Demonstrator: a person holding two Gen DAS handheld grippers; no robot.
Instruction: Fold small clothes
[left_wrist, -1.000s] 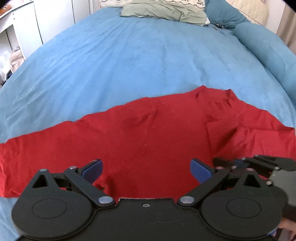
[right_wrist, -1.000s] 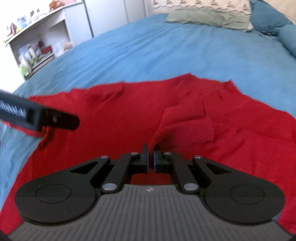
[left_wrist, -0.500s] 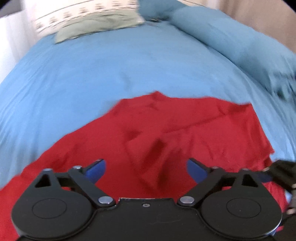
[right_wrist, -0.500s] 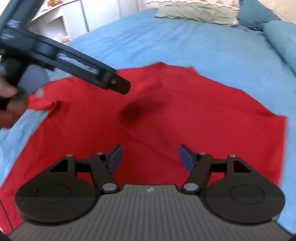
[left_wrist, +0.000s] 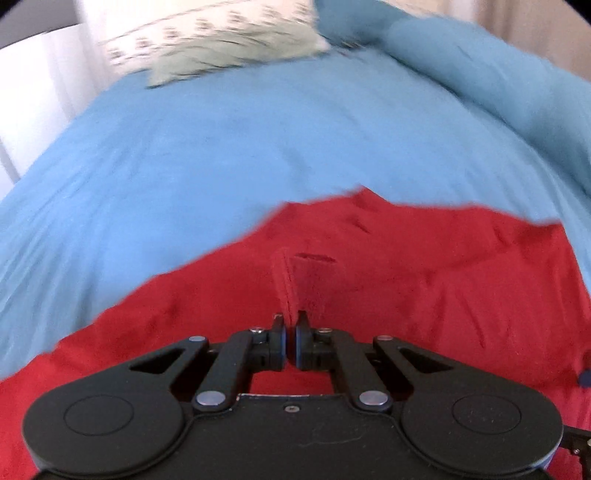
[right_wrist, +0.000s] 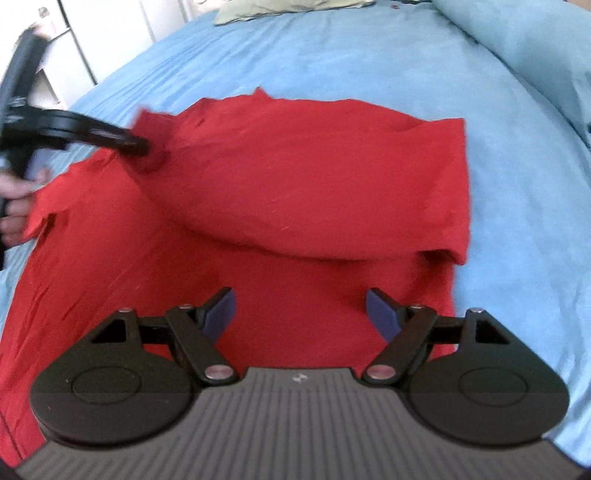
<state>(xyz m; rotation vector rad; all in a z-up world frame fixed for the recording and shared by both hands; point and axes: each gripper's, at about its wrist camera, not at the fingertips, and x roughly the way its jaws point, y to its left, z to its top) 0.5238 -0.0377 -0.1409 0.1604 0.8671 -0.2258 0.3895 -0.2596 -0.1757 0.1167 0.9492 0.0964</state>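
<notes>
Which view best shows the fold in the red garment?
The right wrist view: the red garment lies nearly whole, its folded-over flap's edge clear above the right gripper, whose fingers are opening with nothing between them. The left wrist view shows only a blurred part, with a pinched ridge at the left gripper.

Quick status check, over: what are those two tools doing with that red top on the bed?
Left tool shut on red top. Right tool opening, nothing between pads. Blue bedspread clear around it.

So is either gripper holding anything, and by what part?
The left gripper pinches a raised fold of the red garment. The right gripper holds nothing; its jaws are opening.
</notes>
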